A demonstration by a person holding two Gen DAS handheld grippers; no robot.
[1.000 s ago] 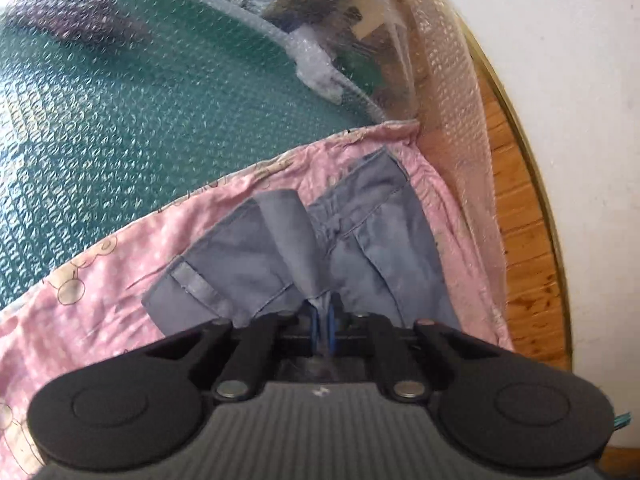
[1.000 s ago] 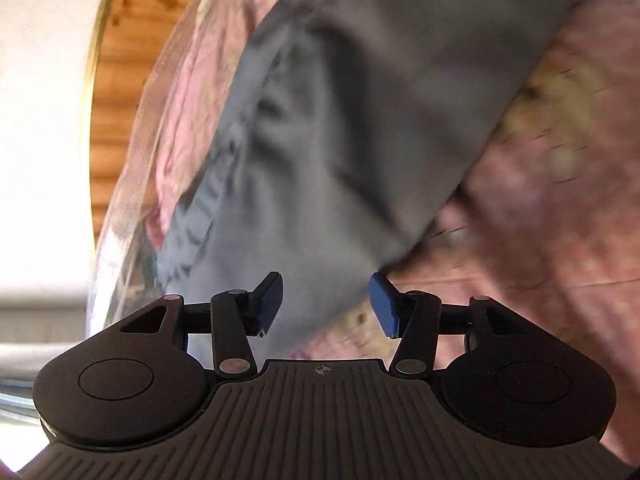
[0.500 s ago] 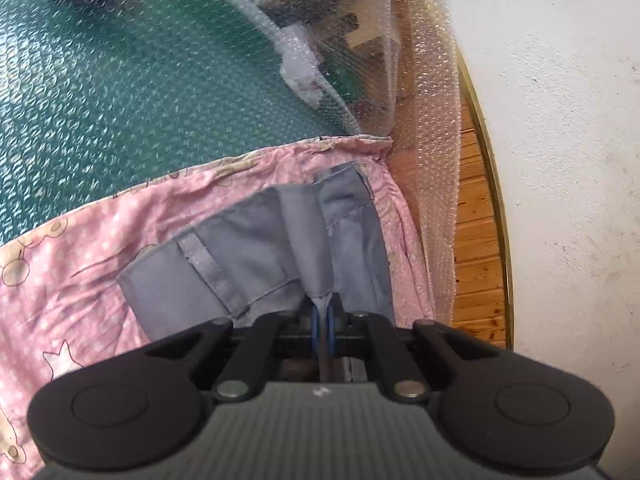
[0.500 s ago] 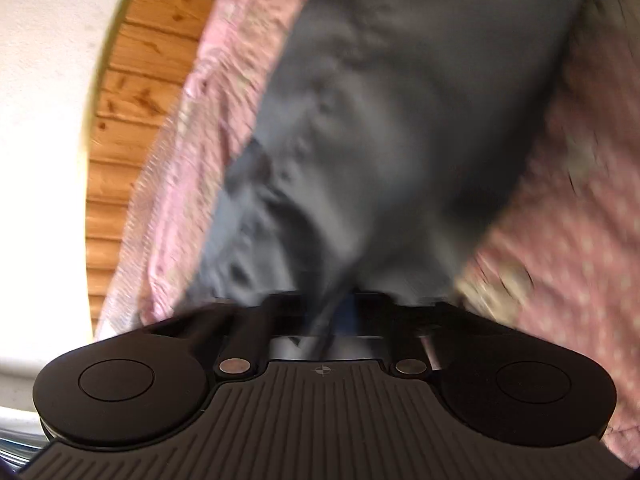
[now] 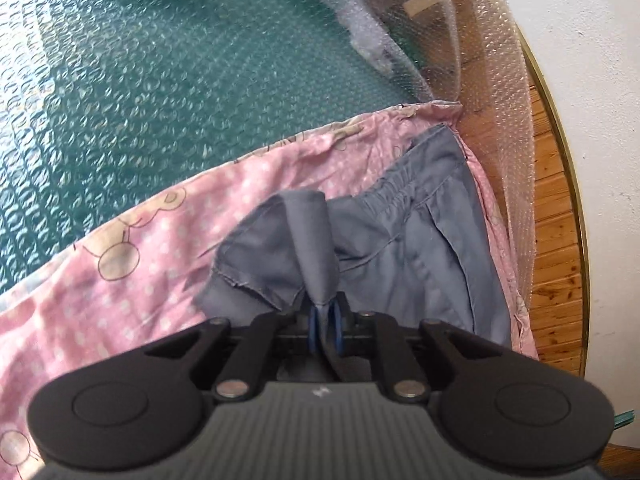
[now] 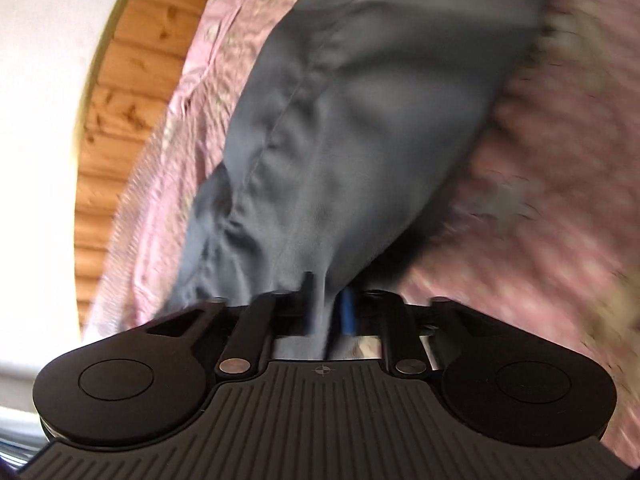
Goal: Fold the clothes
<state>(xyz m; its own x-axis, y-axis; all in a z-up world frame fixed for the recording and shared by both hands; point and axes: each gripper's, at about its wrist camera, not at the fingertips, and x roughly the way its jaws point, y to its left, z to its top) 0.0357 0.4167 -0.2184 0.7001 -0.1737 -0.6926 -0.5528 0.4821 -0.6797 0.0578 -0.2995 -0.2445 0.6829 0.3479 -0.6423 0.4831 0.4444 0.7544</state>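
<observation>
Two grippers, both on the same grey garment. Left gripper (image 5: 325,326): blue pads nearly together, opening slightly, with a bunched fold of the grey shorts (image 5: 400,248) pinched between them; cloth rises from the pads as a narrow ridge. Right gripper (image 6: 329,308): jaws opening, a strip of the same grey fabric (image 6: 360,120) runs down between them; only the right-hand blue pad (image 6: 347,312) is clear, the other is blurred dark, so pad contact on that side is hard to read, though the cloth looks gathered at the fingertips.

Shorts lie mostly flat on a pink sheet (image 5: 160,248) with white dots and cartoon prints, elastic waistband toward the far edge, one hem folded back near the left gripper. Under the pink sheet: a green surface covered in bubble wrap (image 5: 160,80), which also drapes down the right side. Beyond that, a wooden floor (image 5: 556,248) with a brass-coloured strip against a white wall (image 5: 592,80). Clutter behind the bubble wrap at top is too blurred to identify.

Both grippers point downward at a slant toward the cloth. Right wrist view is motion-blurred, pink sheet (image 6: 540,200) smeared; same wood floor (image 6: 120,120) and wall (image 6: 40,160) on its left. No hands visible in either view.
</observation>
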